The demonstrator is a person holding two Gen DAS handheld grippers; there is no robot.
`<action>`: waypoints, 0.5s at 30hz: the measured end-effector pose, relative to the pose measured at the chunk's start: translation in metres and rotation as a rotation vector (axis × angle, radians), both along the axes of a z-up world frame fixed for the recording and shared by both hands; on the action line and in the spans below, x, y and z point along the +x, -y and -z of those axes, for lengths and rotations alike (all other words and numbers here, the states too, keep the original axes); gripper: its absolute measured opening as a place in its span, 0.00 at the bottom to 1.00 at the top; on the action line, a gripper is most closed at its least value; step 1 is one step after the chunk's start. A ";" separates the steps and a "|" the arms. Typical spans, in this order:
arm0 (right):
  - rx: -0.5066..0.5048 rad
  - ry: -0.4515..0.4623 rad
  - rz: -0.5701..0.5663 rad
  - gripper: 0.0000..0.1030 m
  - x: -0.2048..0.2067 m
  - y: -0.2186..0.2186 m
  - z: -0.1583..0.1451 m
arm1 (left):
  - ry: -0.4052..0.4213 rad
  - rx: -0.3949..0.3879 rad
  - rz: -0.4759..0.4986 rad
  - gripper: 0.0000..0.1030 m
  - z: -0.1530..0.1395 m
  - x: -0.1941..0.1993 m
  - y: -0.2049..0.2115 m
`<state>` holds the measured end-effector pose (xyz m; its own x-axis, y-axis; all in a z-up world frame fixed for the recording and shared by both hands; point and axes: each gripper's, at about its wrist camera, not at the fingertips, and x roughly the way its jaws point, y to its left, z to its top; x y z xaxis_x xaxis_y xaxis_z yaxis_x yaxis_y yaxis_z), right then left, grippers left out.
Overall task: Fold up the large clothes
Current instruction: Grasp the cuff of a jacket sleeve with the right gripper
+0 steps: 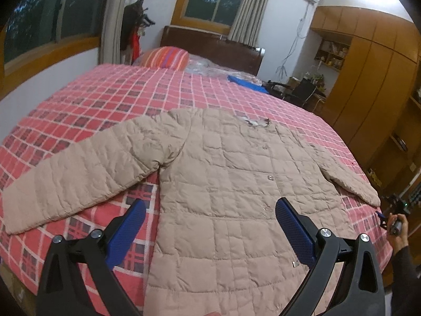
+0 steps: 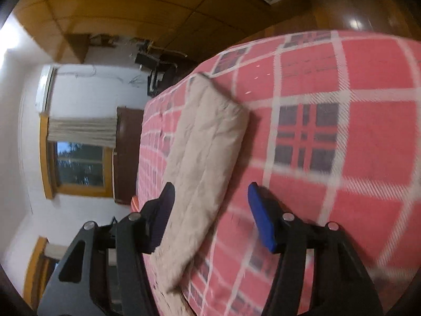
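Beige jacket [image 1: 223,184] lies flat and unfolded on the bed [image 1: 105,100]; every fold is left. Left tool [image 1: 210,226] is wide and empty, and right tool [image 2: 210,210] gapes wide around the sleeve [image 2: 205,144] at 3 o'clock.

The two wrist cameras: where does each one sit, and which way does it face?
Left wrist: above the bed's foot, facing the headboard, over the beige quilted jacket; open left gripper and the other hand show.
Right wrist: rolled sideways at the bed's right edge, facing the jacket's sleeve end; open right gripper shows.
Shared: the jacket, the red checked bedcover.
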<state>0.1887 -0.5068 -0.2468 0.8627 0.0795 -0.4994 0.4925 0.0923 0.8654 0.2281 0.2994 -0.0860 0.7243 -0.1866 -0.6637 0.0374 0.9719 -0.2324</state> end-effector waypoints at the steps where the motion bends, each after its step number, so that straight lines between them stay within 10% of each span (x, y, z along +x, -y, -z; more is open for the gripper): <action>1: 0.000 0.003 0.003 0.54 0.002 0.001 0.002 | -0.008 0.000 -0.004 0.96 0.002 0.004 0.001; 8: -0.057 -0.006 -0.018 0.49 0.019 0.011 0.001 | -0.050 -0.049 -0.018 0.96 0.011 0.026 -0.001; 15: -0.083 -0.011 -0.029 0.12 0.026 0.017 -0.012 | -0.071 -0.079 0.013 0.96 0.006 0.032 -0.005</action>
